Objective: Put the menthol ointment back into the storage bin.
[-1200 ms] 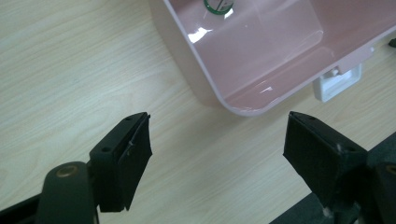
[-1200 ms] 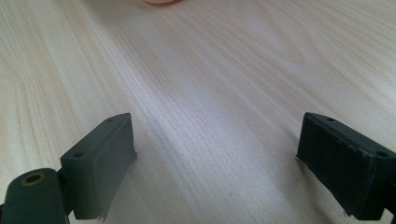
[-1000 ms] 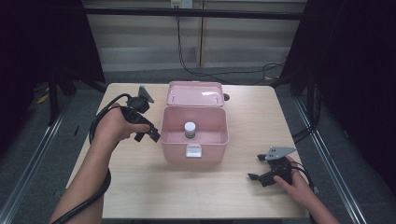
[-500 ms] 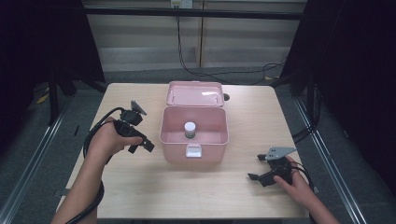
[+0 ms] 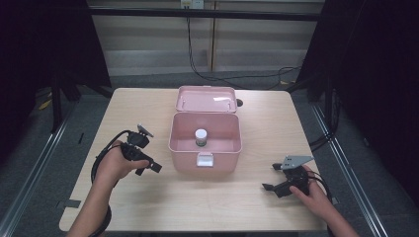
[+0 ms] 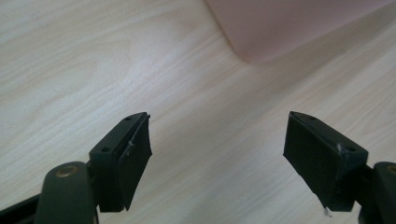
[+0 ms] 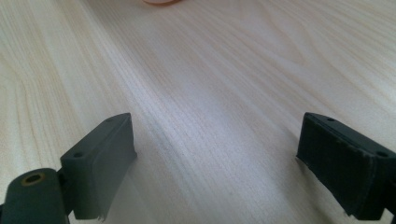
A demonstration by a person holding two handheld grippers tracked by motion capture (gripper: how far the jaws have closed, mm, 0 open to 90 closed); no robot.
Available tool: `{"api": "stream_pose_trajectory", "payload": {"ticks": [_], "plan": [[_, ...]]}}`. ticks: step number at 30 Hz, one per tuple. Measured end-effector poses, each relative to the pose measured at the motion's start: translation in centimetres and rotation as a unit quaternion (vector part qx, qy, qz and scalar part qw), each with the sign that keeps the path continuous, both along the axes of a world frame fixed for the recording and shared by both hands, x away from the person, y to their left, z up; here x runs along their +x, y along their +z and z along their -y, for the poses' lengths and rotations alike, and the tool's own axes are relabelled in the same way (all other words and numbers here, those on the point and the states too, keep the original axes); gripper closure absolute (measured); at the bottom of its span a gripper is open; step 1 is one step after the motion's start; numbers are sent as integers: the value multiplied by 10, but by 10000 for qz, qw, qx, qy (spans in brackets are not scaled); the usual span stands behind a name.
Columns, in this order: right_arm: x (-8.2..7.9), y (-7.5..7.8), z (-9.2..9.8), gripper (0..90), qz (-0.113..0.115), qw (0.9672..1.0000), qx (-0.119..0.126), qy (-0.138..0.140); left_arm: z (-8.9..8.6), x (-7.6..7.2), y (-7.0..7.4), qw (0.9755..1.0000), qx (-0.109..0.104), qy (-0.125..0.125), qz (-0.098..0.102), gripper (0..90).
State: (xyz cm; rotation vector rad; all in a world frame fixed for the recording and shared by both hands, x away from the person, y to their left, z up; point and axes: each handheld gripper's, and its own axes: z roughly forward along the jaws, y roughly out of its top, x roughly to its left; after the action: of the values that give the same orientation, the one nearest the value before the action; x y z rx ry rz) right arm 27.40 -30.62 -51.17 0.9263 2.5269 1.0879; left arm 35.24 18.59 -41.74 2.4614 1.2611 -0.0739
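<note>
An open pink box (image 5: 184, 143) stands mid-table, its lid (image 5: 206, 98) tilted back. A small bottle with a white cap (image 5: 200, 137) stands upright inside it. My left gripper (image 5: 148, 169) hangs low over the table just left of the box, open, with bare wood between its jaws. In the left gripper view (image 6: 217, 126) a corner of the box (image 6: 289, 28) lies ahead. My right gripper (image 5: 271, 177) rests near the front right of the table, open and holding nothing. The right gripper view (image 7: 217, 126) looks across wood to the box's edge (image 7: 161, 1).
The wooden table (image 5: 148, 108) has bare room on both sides of the box. Black cables (image 5: 99, 163) trail from both grippers. Dark curtains and floor rails border the table, and a cable runs down the back wall.
My left gripper has come down and back toward the person, away from the box's left wall, jaws unchanged. The right gripper has stayed put.
</note>
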Motion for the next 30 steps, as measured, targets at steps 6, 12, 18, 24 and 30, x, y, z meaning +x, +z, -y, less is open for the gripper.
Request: {"api": "stream_pose_trajectory", "payload": {"ticks": [6,12,18,24,30], "plan": [[0,0,0,105,-1,10000,0,-3,-5,-6,-24,9997,-102,-126,165,226],[0,0,0,105,-1,10000,-1,-11,-6,-11,-41,9991,-151,-200,330,222],[0,0,0,105,4,10000,1,-12,-5,-15,-54,9976,-309,-233,572,218],[0,0,0,105,6,10000,1,-11,-8,-18,-65,9941,-417,-278,963,195],[0,0,0,105,-3,10000,0,-18,-8,-24,-73,9878,-541,-319,1429,165]]}}
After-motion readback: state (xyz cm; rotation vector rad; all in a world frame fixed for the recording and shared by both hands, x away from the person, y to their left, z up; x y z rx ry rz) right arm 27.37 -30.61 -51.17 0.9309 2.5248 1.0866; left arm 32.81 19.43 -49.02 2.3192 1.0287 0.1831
